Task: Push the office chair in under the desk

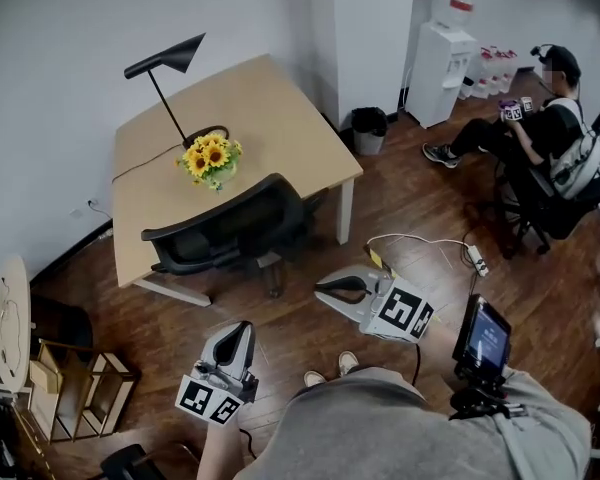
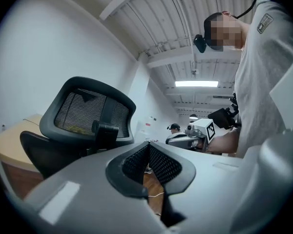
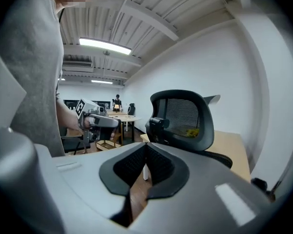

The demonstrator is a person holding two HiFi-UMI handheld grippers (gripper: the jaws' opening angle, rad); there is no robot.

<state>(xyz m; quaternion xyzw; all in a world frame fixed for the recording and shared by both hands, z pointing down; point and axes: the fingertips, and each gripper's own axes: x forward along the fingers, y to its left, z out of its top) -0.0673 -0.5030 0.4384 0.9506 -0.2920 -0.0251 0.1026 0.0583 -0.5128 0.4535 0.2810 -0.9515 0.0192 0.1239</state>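
Observation:
The black mesh-back office chair (image 1: 230, 223) stands at the near side of the light wooden desk (image 1: 280, 98), its seat partly beneath the top. My left gripper (image 1: 243, 326) is shut and empty, held low over the floor a short way in front of the chair's back. My right gripper (image 1: 318, 288) is also shut with nothing in it, off to the chair's right and pointing left. In the left gripper view the chair back (image 2: 88, 113) rises just beyond the closed pads. The right gripper view shows the chair (image 3: 183, 116) ahead, apart from the jaws.
On the desk stand a black lamp (image 1: 165, 63) and a pot of sunflowers (image 1: 212, 158). A waste bin (image 1: 368, 128) and water dispenser (image 1: 445, 58) stand by the far wall. A seated person (image 1: 540, 118) is at the right. A power strip (image 1: 475, 258) lies on the floor; a wooden shelf (image 1: 80, 388) stands at the left.

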